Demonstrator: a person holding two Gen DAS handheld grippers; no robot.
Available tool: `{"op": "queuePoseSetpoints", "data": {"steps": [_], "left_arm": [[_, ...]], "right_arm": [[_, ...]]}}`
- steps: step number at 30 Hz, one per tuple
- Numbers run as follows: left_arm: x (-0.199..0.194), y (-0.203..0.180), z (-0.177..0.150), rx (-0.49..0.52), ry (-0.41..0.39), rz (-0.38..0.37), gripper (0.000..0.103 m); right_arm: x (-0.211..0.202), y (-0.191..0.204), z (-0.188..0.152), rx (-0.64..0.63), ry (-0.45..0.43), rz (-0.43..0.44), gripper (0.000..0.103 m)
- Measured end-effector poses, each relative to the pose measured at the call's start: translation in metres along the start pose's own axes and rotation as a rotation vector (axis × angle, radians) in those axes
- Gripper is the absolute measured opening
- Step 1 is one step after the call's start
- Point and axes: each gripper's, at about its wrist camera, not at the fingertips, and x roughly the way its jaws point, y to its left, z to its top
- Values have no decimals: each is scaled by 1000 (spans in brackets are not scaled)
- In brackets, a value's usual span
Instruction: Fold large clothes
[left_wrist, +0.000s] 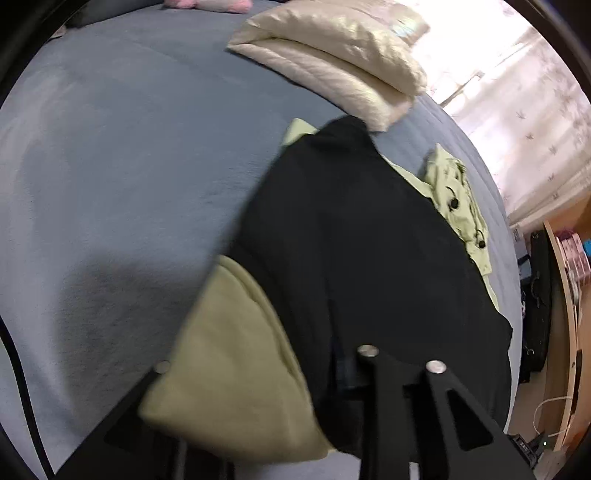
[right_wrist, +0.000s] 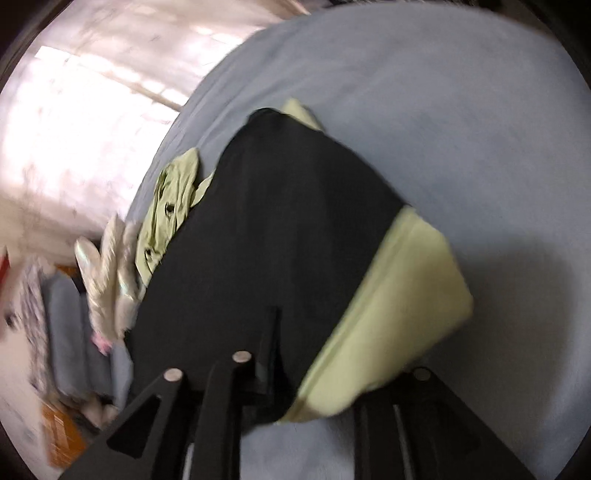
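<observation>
Black lining (left_wrist: 351, 240) is hiding most of the green coat (left_wrist: 236, 362); motion is blurring the curtain (right_wrist: 74, 122).

Right gripper (right_wrist: 325, 373) down low in the picture, its dark fingers (right_wrist: 271, 343) straddling the near edge of the coat (right_wrist: 280, 229) — black side up, pale green lining (right_wrist: 399, 314) folded out on the right. The cloth lies on a grey-blue bed (right_wrist: 443, 110). A crumpled green sleeve with dark buttons (right_wrist: 166, 214) sits left of it — everything blurred, bright curtain (right_wrist: 92, 122) behind.
</observation>
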Motion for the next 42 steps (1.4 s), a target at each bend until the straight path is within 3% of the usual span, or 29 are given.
{"op": "queuePoseSetpoints", "data": {"steps": [6,10,14,18,25,31,36,38,42], "left_arm": [[-24,15,0,-1,-36,27,41],[-47,22,-4,7,-85,108,43],[-78,19,-8,80,-188,183,43],[-100,7,-12,156,-224,149,43],[-74,-54,-33,356,-134,24,43],[-16,-109,-69,540,29,-24,43],[20,-136,-74,605,90,-21,44],[35,-147,-69,634,106,-2,49],[65,-173,-47,683,138,52,63]], "right_arm": [[-24,0,-10,-32,-25,-59,31],[-44,6,-21,-54,-68,-104,31],[-66,15,-31,-93,-156,-196,31],[-80,30,-41,-176,-206,-193,31],[-44,87,-65,-454,-113,-121,31],[9,136,-85,-676,-12,-111,31],[57,154,-80,-747,90,-122,31],[80,160,-75,-762,134,-142,31],[117,181,-57,-799,140,-179,31]]}}
